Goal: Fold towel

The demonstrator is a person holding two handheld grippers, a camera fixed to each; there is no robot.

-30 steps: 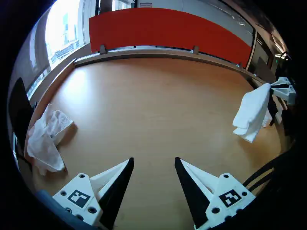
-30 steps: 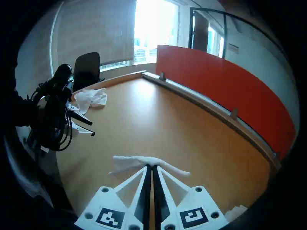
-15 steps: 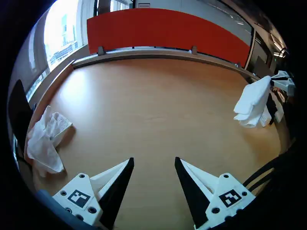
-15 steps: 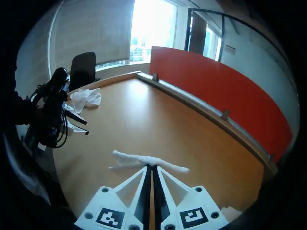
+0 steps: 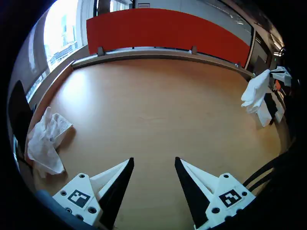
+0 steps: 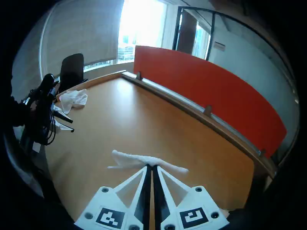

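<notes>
White towel (image 6: 147,160), soft & bunched into a thin ridge, is clamped btwn the closed fingers of right claw (image 6: 152,167), held up over the bench (image 6: 126,119); in left gripper view it hangs limp at far right. Left claw (image 5: 153,160) spread apart over smooth orange-brown wood. 2nd crumpled white cloth (image 5: 46,140) lies nr bench's left edge. Red partition (image 5: 165,28) along back, bright window (image 5: 61,34) beside.

legible text: none | left claw (image 5: 154,159), right claw (image 6: 152,167): square black-and-white markers (image 5: 78,198), no letters | wall sign (image 5: 145,5): too small to read
</notes>
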